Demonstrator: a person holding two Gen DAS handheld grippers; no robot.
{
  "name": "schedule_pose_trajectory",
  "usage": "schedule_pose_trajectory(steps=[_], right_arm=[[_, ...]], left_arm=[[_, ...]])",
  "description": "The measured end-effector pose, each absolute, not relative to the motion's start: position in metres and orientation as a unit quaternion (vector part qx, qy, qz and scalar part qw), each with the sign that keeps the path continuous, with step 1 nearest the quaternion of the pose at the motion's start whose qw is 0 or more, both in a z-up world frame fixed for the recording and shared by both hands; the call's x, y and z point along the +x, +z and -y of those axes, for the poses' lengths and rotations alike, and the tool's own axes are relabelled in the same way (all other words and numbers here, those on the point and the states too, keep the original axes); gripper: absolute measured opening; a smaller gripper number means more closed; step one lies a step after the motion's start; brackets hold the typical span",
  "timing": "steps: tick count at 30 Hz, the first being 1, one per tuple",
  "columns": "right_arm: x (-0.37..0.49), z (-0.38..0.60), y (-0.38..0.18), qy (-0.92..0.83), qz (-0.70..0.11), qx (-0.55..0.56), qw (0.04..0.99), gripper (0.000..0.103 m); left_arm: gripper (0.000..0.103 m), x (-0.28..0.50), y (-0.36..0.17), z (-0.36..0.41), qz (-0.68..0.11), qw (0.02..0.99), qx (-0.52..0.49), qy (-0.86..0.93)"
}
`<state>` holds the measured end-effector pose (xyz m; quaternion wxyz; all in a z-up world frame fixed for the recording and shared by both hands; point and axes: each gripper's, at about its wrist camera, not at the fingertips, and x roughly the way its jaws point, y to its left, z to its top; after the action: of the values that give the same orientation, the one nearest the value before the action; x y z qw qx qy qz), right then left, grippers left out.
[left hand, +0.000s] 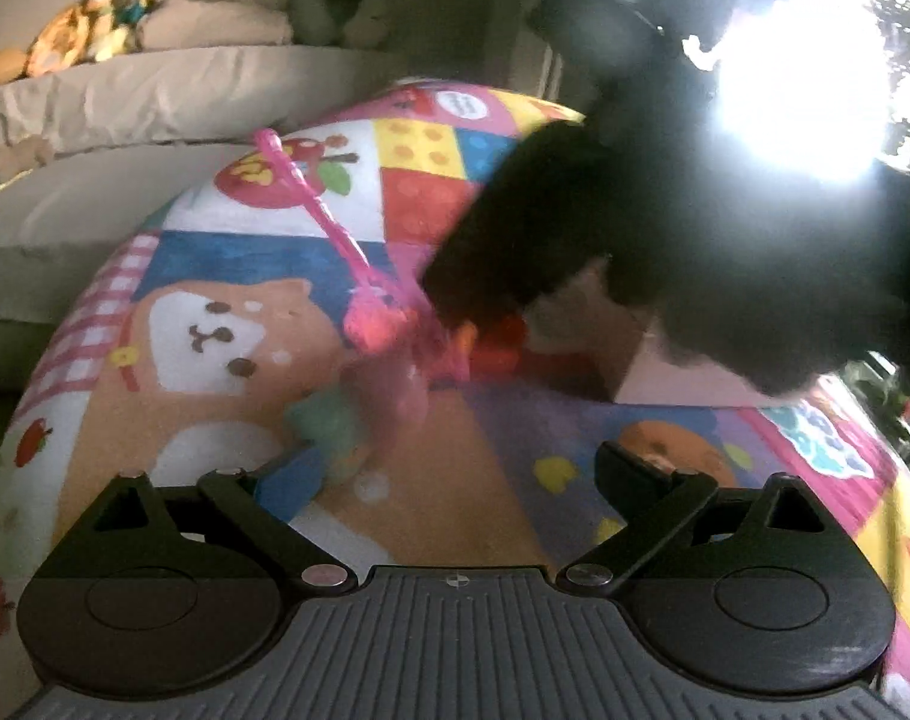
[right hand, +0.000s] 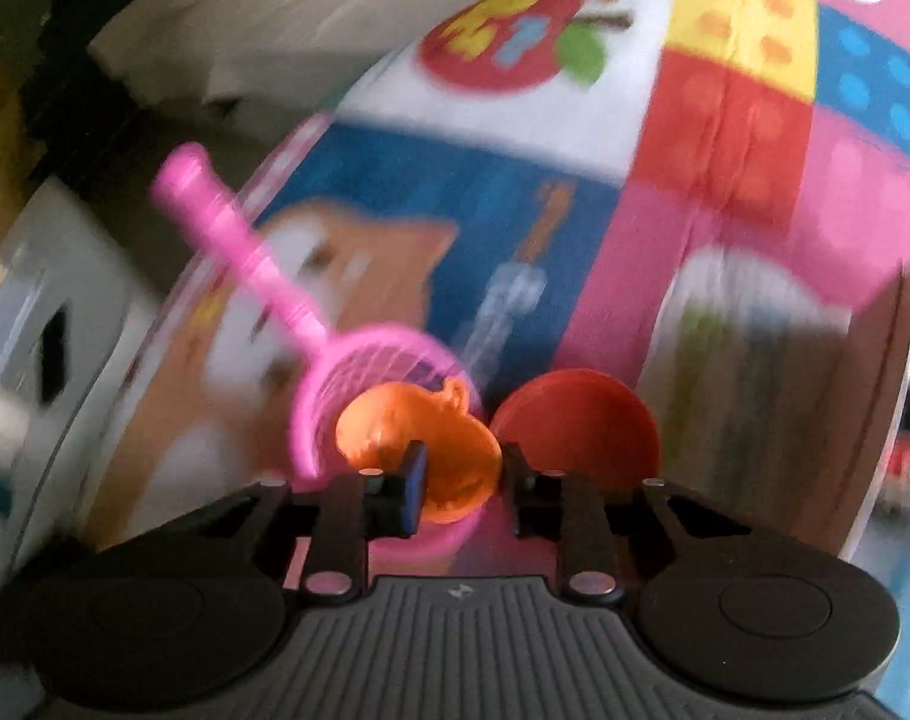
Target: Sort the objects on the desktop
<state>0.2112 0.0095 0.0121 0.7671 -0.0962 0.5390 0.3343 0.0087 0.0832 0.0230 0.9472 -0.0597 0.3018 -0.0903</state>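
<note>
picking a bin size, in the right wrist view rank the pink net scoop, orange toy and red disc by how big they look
1. pink net scoop, longest with its handle
2. red disc and orange toy: look alike; the toy sits nearer the camera, so no ranking

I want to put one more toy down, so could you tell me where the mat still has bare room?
The playmat is bare just ahead of the open left gripper, and on its far side around the apple print beside the pink net scoop handle. It is crowded mid-mat, where the right gripper pinches the orange toy between the scoop's head and the red lid.
</note>
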Motion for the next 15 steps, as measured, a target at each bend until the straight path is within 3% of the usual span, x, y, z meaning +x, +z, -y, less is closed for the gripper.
schedule_pose_trajectory(steps=[5,10,15], right_arm=[[0.162,0.016,0.037,0.366,-0.529,-0.118,0.757,0.025],[0.142,0.051,0.075,0.342,-0.450,-0.093,0.820,0.025],[0.131,0.067,0.062,0.338,-0.439,-0.043,0.832,0.026]], left_arm=[[0.101,-0.002,0.024,-0.073,-0.308,0.944,-0.040,-0.115],[0.101,-0.009,0.024,-0.065,-0.309,0.942,-0.015,-0.127],[0.102,-0.013,0.023,-0.060,-0.321,0.939,0.011,-0.120]])
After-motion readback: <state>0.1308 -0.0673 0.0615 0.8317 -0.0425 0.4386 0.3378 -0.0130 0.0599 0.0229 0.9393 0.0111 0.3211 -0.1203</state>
